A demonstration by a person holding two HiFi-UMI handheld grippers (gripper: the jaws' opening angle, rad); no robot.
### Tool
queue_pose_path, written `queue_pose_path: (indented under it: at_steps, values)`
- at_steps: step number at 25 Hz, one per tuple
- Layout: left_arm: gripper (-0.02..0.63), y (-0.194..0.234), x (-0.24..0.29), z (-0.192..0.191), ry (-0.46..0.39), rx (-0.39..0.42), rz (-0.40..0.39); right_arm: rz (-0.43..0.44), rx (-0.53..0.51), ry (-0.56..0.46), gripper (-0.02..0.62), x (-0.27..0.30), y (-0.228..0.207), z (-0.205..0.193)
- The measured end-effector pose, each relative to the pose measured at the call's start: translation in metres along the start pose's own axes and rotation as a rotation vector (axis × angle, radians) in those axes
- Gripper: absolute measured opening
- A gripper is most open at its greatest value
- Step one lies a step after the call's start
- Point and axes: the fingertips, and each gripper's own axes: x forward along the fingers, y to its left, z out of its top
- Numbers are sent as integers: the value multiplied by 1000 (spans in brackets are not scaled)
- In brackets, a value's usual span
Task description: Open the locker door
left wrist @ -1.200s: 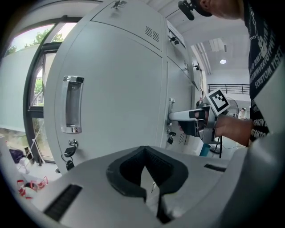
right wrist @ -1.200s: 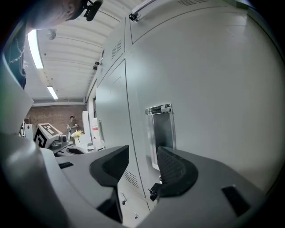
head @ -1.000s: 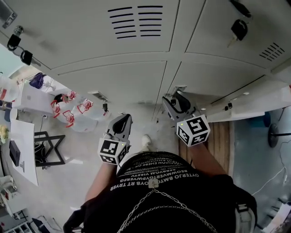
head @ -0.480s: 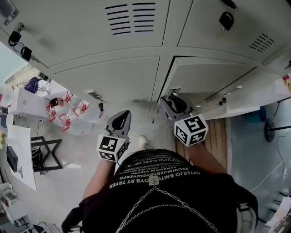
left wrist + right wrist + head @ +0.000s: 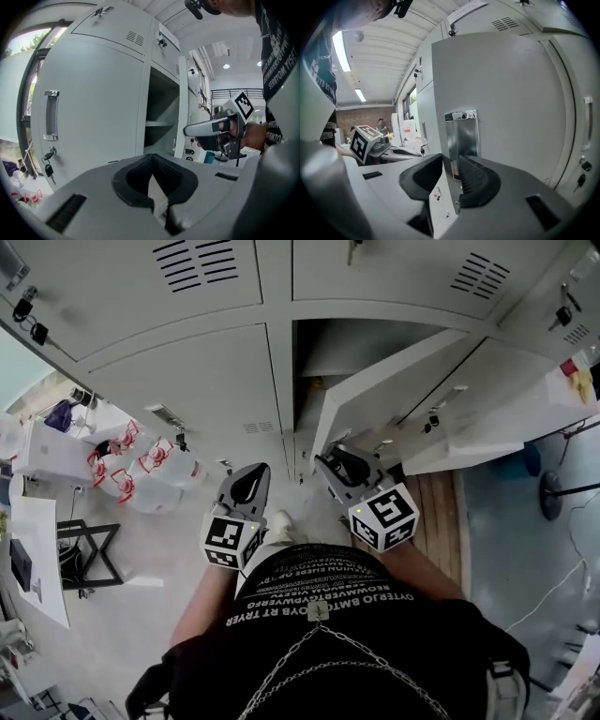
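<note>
One grip only: jaws of my right gripper, just now closing, clasp the edge of the pale grey metal locker door, while my left gripper at its nine o'clock stays clenched empty.

Clear plastic bags with red markings lie bunched on the pale floor below the left lockers. Near them a black metal frame stands beside a white tabletop. Keys hang from a neighbouring locker. At the right a wooden strip runs along the floor, with a thin cable beyond it.
</note>
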Motion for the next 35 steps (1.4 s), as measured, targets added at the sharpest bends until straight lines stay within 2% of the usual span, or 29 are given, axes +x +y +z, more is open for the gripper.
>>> queue_pose_path:
  at_steps: [9,16,20,26,33,35]
  values:
    - [5,-85,-1,3,-33,9,1,89,-13,-7,117,-84,0,-24]
    - [5,-135,-11,-10,4,10,21,114,-48,-22,126,-139,-12,-36]
    - [5,-155,-13,-2,-25,26,32,88,-61,-27,143,-162,-23,-42]
    - [5,-167,-23,1,-5,40,58,55,-22,-52,161,-193,-40,-49]
    - [5,-177,-35,10,-7,53,75,37,-78,-56,130,-211,-42,-50]
    - [5,-185,-45,28,-51,57,65,8,-119,-54,109,-222,-42,-44]
